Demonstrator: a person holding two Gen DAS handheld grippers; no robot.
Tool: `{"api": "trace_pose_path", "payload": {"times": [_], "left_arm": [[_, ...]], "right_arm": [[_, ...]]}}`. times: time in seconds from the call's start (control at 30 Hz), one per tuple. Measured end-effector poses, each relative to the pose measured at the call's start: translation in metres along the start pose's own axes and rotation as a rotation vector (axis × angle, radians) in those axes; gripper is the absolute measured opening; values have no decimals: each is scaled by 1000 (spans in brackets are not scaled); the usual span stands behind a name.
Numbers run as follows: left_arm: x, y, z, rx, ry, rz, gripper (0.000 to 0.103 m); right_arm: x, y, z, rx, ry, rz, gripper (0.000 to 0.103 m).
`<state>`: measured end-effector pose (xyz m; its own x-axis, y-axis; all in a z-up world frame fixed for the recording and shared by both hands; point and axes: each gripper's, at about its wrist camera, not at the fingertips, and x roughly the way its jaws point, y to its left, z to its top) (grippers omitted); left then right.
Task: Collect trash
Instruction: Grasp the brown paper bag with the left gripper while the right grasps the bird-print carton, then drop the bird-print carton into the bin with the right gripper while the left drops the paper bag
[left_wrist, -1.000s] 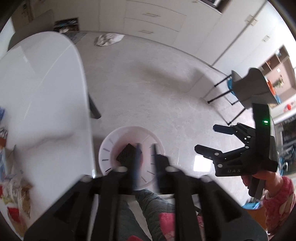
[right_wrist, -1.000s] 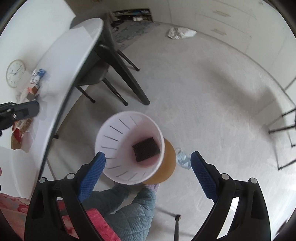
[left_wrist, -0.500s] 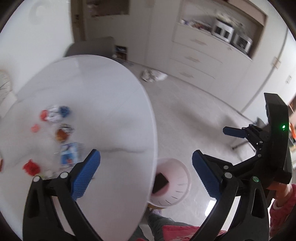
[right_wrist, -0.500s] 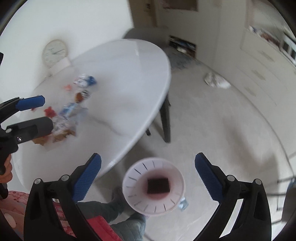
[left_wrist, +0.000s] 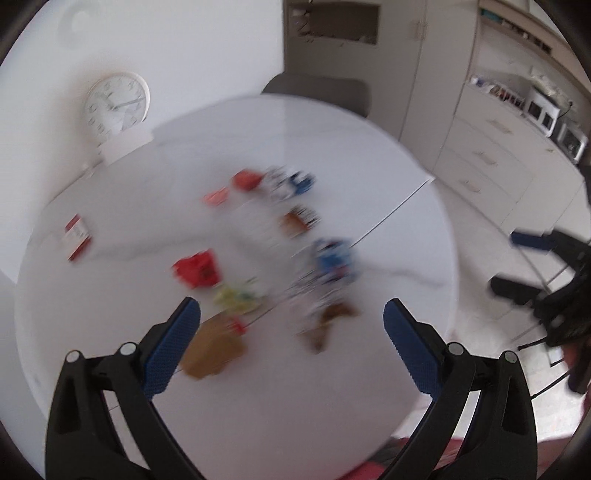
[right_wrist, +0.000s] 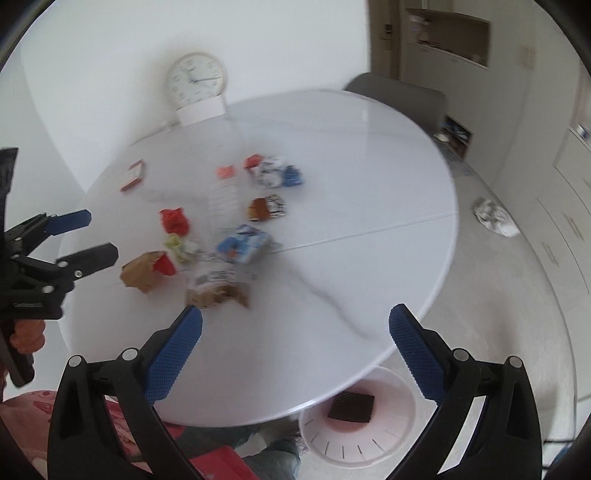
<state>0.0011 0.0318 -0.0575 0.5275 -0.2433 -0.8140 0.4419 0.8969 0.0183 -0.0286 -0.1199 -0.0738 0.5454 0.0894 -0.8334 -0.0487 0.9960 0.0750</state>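
Note:
Several pieces of trash lie mid-table on the white round table (left_wrist: 295, 398) (right_wrist: 351, 240): a red wrapper (left_wrist: 197, 271) (right_wrist: 174, 220), a blue-and-white packet (left_wrist: 334, 258) (right_wrist: 242, 243), a brown paper scrap (left_wrist: 212, 349) (right_wrist: 142, 273) and a small red-and-white box (right_wrist: 133, 175). My left gripper (left_wrist: 290, 310) (right_wrist: 98, 234) hangs wide open above the pile's near side, holding nothing. My right gripper (right_wrist: 295, 314) (left_wrist: 506, 260) is also wide open and empty, over the table's near right part. A white bin (right_wrist: 314, 439) stands on the floor under the table's edge with a dark square piece (right_wrist: 351, 406) inside.
A white clock (left_wrist: 116, 101) (right_wrist: 194, 77) leans against the wall at the table's far side. A grey chair (left_wrist: 317, 90) (right_wrist: 402, 96) stands behind the table. A crumpled white item (right_wrist: 495, 218) lies on the floor by the cabinets (left_wrist: 491, 155).
Both grippers swung up from over the bin to above the table. The left jaws went from nearly shut to wide open. The dark piece stays in the bin.

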Motion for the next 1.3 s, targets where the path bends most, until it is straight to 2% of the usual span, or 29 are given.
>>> {"api": "trace_pose_path", "payload": {"times": [0.2, 0.4, 0.5, 0.57, 0.77, 0.87, 0.97, 1.03, 1.1, 1.13, 1.2, 1.27, 1.3], "left_arm": [[46, 46, -31, 95, 83, 29, 95], [83, 65, -40, 148, 121, -12, 94], [100, 67, -41, 176, 145, -33, 77], [108, 68, -43, 182, 158, -49, 63], [108, 76, -45, 192, 139, -76, 49], [103, 82, -46, 161, 135, -94, 47], [92, 89, -46, 119, 119, -103, 39], [87, 94, -48, 95, 113, -109, 39], [83, 97, -50, 80, 110, -111, 38], [81, 100, -51, 72, 110, -115, 38], [79, 104, -52, 54, 109, -124, 38], [76, 107, -52, 41, 105, -126, 37], [74, 109, -51, 34, 100, -132, 37]], "right_arm": [[28, 27, 10, -16, 67, -3, 100], [55, 43, 16, -2, 134, -15, 100], [68, 48, 21, 3, 154, -28, 100], [76, 49, 26, 23, 168, -29, 100], [117, 45, 48, 158, 192, -32, 100], [147, 39, 57, 252, 227, -32, 100], [174, 34, 61, 315, 265, -78, 100], [187, 33, 59, 333, 297, -96, 93], [194, 32, 56, 349, 319, -90, 79], [196, 32, 54, 353, 324, -88, 76], [196, 32, 53, 348, 317, -83, 59], [192, 30, 53, 355, 300, -74, 52], [190, 28, 53, 359, 287, -67, 51]]}}
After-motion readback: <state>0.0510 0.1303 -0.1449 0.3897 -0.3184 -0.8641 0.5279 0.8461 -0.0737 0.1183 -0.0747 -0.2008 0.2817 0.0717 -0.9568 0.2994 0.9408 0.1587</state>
